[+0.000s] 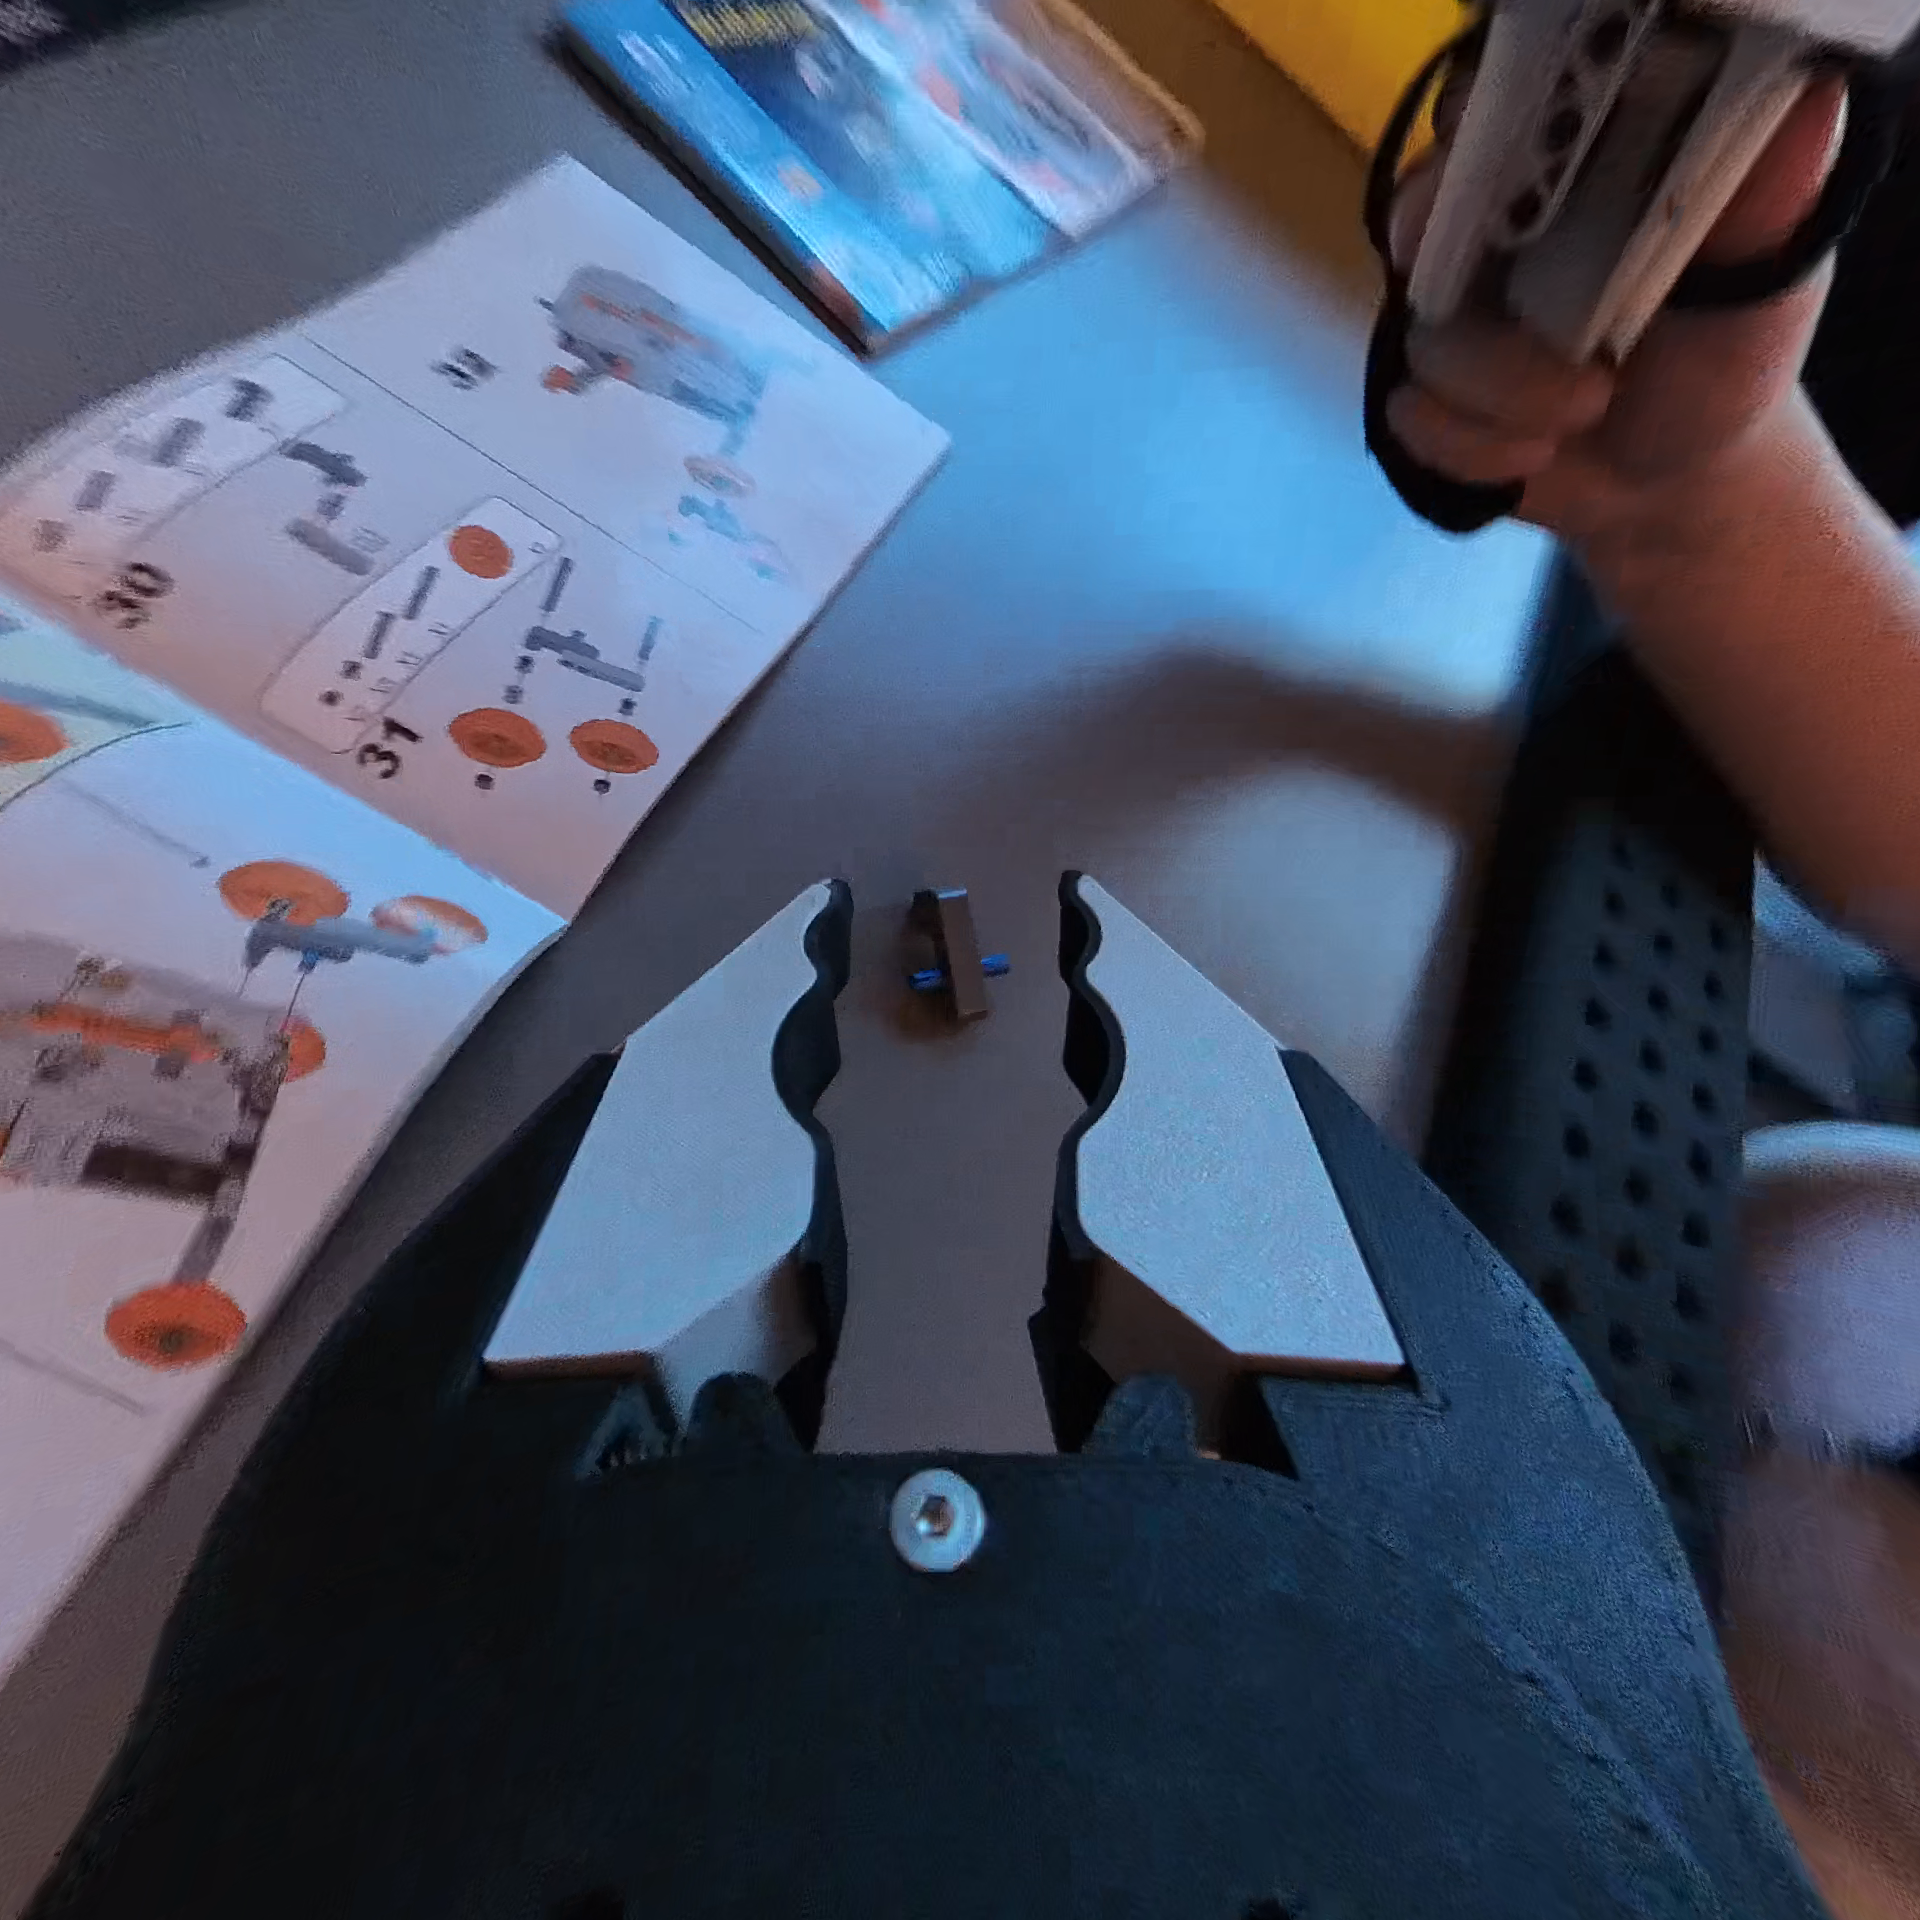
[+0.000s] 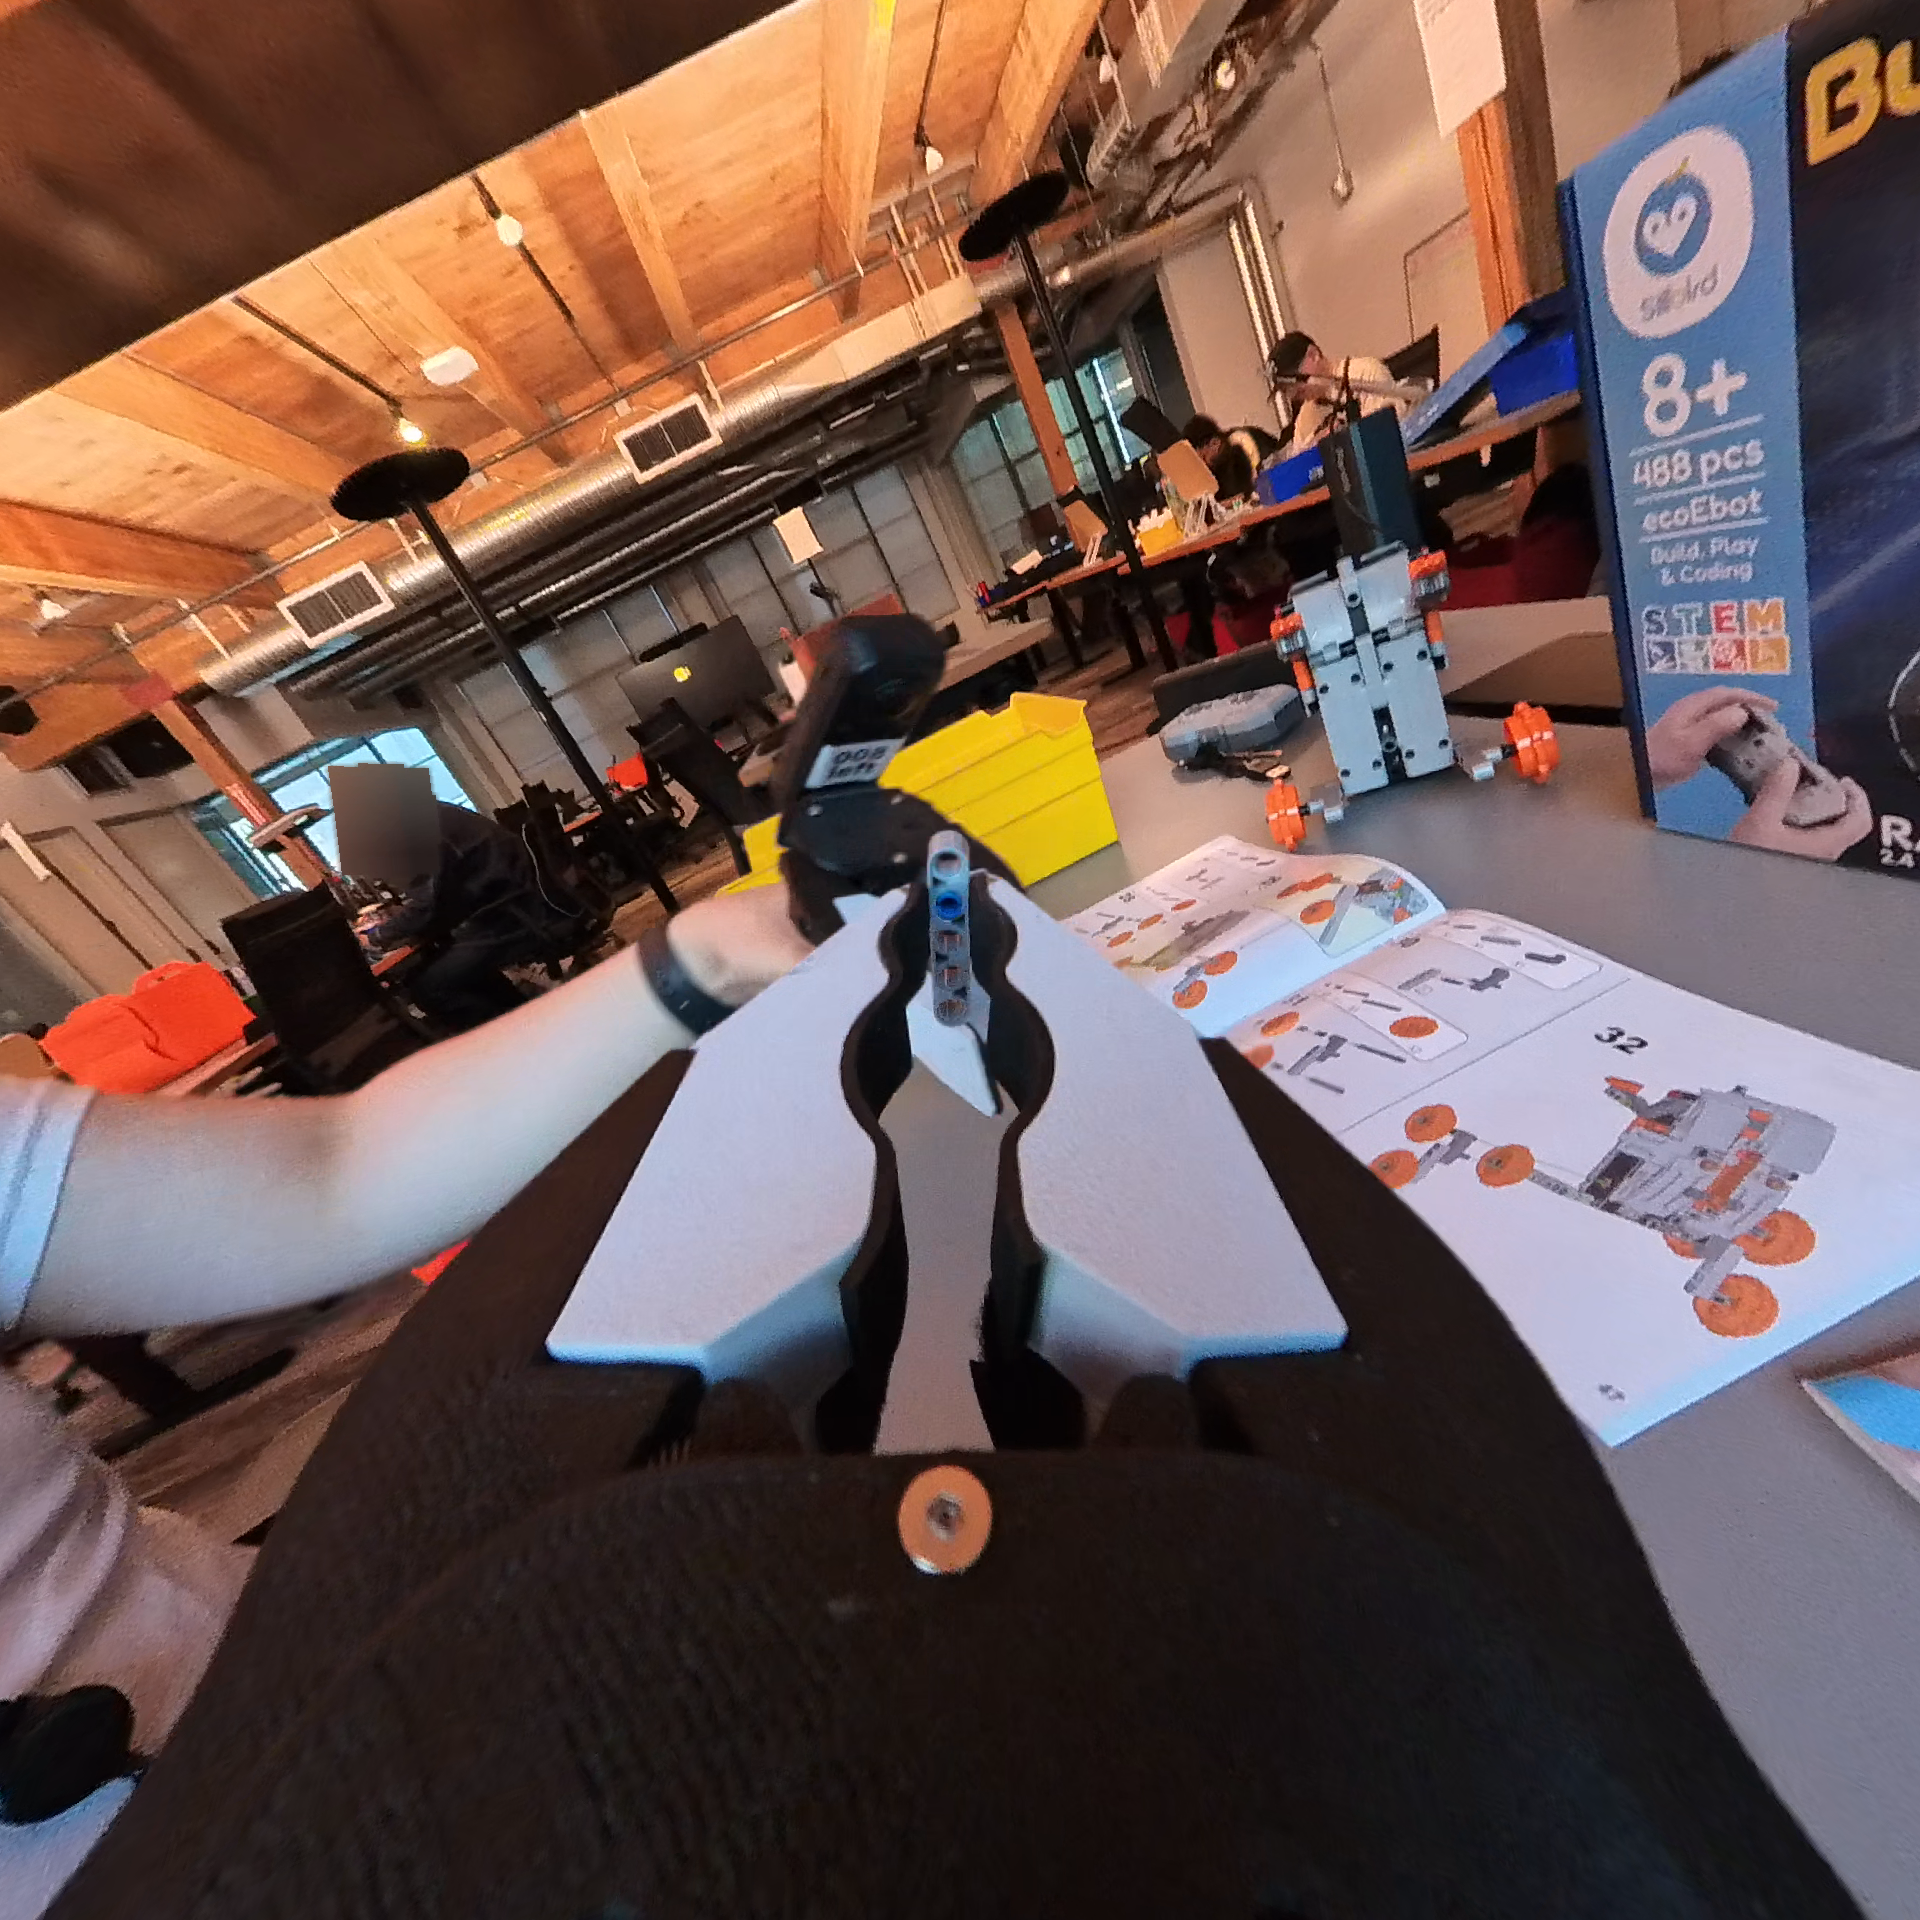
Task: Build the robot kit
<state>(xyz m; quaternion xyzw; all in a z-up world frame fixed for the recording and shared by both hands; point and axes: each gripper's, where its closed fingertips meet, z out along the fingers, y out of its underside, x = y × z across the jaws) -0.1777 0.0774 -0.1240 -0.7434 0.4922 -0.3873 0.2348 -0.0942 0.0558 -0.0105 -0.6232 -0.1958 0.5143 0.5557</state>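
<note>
left gripper (image 1: 954, 896): jaws spread wide, nothing held, hovering over grey table (image 1: 1091, 499)
small grey piece (image 1: 954, 951): blue pin through it, lying on table between the fingertips, touching neither
right gripper (image 2: 943, 940): jaws clamped on grey holed beam (image 2: 948, 935), beam sticking out toward 12 o'clock
manual (image 2: 1507, 1122): open, 3 o'clock of right gripper
half-built model (image 2: 1371, 675): 1 o'clock, beside blue box (image 2: 1704, 468)

Close tool-mounted views, shared booklet (image 1: 436, 582)
</note>
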